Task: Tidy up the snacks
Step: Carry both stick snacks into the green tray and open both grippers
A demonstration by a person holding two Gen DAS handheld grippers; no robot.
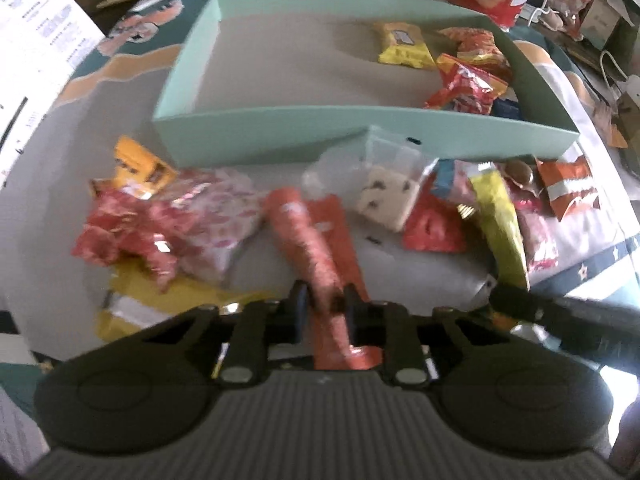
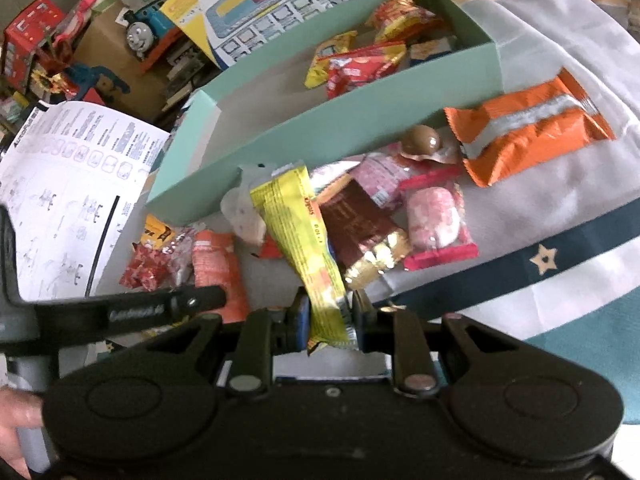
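My left gripper (image 1: 325, 304) is shut on a long orange-red snack packet (image 1: 308, 240) that lies on the grey cloth and points toward the mint green box (image 1: 256, 130). My right gripper (image 2: 330, 316) is shut on the near end of a long yellow-green snack bar (image 2: 296, 224), which rises over the pile of snacks. The same bar (image 1: 500, 224) and the right gripper's arm (image 1: 560, 312) show at the right of the left wrist view. The green box (image 2: 320, 120) holds a few yellow and red packets (image 1: 404, 42) in its right part. The left gripper's arm (image 2: 120, 308) shows at the left of the right wrist view.
Loose snacks lie in front of the box: pink and red wrappers (image 1: 160, 220), a clear bag with a biscuit (image 1: 388, 196), an orange packet (image 2: 532, 128), a brown chocolate bar (image 2: 368, 228), a pink sweet (image 2: 434, 220). Printed sheets (image 2: 60, 184) and toys (image 2: 140, 36) crowd the left.
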